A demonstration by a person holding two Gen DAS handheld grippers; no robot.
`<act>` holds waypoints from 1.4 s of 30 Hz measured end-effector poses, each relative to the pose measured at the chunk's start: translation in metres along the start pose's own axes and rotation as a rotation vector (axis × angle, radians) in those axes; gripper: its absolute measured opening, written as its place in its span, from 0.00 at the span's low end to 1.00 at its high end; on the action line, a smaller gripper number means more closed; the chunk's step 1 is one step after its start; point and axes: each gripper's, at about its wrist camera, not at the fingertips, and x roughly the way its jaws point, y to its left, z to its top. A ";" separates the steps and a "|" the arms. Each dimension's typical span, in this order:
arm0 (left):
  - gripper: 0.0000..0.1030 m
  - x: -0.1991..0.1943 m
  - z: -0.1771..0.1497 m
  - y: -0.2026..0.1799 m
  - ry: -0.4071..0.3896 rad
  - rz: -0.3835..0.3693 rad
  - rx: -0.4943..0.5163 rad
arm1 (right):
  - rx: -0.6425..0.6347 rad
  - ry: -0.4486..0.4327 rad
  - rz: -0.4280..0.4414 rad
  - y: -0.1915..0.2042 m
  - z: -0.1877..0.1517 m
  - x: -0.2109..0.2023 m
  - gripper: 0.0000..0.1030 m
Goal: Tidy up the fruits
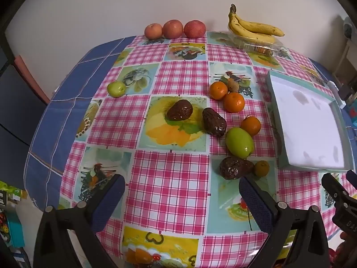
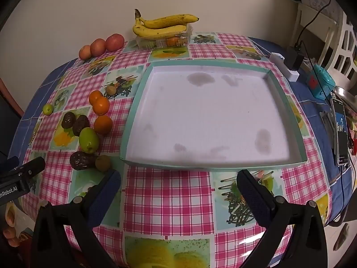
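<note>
From the left wrist view, the left claw (image 1: 181, 192) sat nearest, spread wide and empty above the checked cloth on the counter (image 1: 169, 178). Just beyond its right finger lay a dark avocado (image 1: 235, 168) touching a small kiwi (image 1: 261, 168), with a green mango (image 1: 239, 142) right behind them. A reach for that avocado looked likely to nudge the kiwi or the mango, and round fruit on slick oilcloth could roll off. 2 more avocados (image 1: 214, 122), 3 oranges (image 1: 233, 102) and another kiwi (image 1: 233, 85) crowded the same patch, so a wide claw might catch 2 at once. A small green fruit (image 1: 116, 89) sat well apart to the left; 3 apples (image 1: 173, 29) and a bunch of bananas (image 1: 252, 28) lined the far edge.

From the right wrist view, the right claw (image 2: 178, 189) was also spread wide and held nothing, just short of the empty white tray (image 2: 214, 166). The tray was light-looking and shallow; I judged a fruit dropped from height could bounce out or shove it toward the phone (image 2: 340, 131) and cables at the right edge. The left claw's tip (image 2: 31, 167) showed close by, so the 2 might collide.
</note>
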 end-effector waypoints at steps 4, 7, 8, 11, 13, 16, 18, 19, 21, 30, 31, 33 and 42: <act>1.00 0.002 -0.002 0.000 -0.001 0.002 0.000 | -0.005 0.004 0.000 -0.002 0.000 0.000 1.00; 1.00 0.002 -0.004 -0.001 -0.002 0.008 -0.001 | -0.006 0.011 -0.003 0.001 0.001 0.001 1.00; 1.00 0.001 -0.003 0.001 -0.001 0.008 -0.003 | -0.005 0.011 -0.003 0.001 0.001 0.000 1.00; 1.00 0.001 -0.002 0.001 0.004 0.007 -0.004 | -0.006 0.012 -0.005 0.001 0.000 0.001 1.00; 1.00 0.001 -0.002 0.002 0.004 0.011 -0.006 | -0.005 0.011 -0.005 0.002 0.001 0.001 1.00; 1.00 0.001 -0.002 0.003 0.003 0.015 -0.010 | -0.002 0.010 -0.002 0.001 0.000 0.000 1.00; 1.00 0.001 -0.001 0.004 0.004 0.018 -0.015 | 0.001 0.010 -0.001 0.000 0.000 0.000 1.00; 1.00 0.002 -0.001 0.005 0.005 0.018 -0.018 | 0.002 0.010 -0.001 0.000 0.001 0.000 1.00; 1.00 0.002 -0.001 0.006 0.006 0.020 -0.023 | 0.004 0.010 0.000 -0.001 0.001 -0.001 1.00; 1.00 0.002 -0.001 0.008 0.006 0.015 -0.029 | 0.011 0.013 -0.003 0.000 0.002 0.000 1.00; 1.00 0.002 0.000 0.009 0.006 0.014 -0.031 | 0.010 0.014 -0.004 0.001 0.002 0.000 1.00; 1.00 0.002 0.000 0.010 0.005 0.008 -0.036 | 0.008 0.016 -0.007 0.002 0.002 0.002 1.00; 1.00 0.002 0.000 0.019 -0.001 -0.019 -0.050 | 0.001 0.031 -0.020 0.005 0.002 0.006 1.00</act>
